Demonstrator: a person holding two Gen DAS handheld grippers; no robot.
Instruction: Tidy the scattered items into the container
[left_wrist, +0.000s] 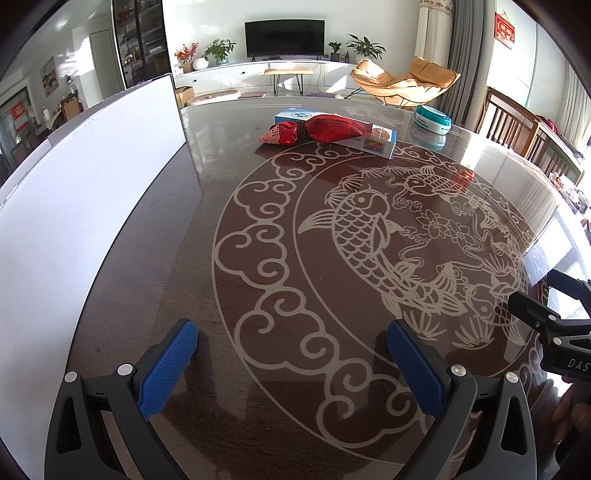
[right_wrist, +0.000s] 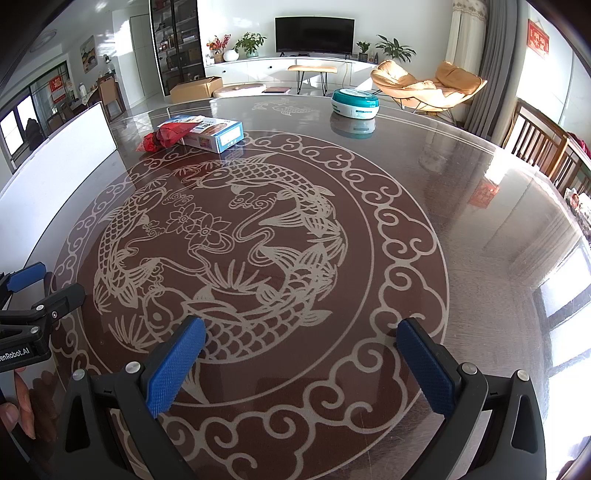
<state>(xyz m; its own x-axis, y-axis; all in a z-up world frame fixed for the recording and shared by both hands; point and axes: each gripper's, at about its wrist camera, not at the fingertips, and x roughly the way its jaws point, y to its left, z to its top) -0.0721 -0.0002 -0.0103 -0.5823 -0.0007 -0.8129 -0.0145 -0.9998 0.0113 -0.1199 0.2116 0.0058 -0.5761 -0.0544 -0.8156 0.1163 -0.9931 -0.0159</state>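
Left gripper (left_wrist: 291, 347) and right gripper (right_wrist: 301, 347): jaws wide, empty; red packet (left_wrist: 317, 129) on box (left_wrist: 373, 142) at 12 o'clock

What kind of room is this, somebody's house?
Most likely a home's open living and dining room. A television stands on a low white cabinet, an orange lounge chair sits by the curtains, and wooden dining chairs line a large table patterned with fish.
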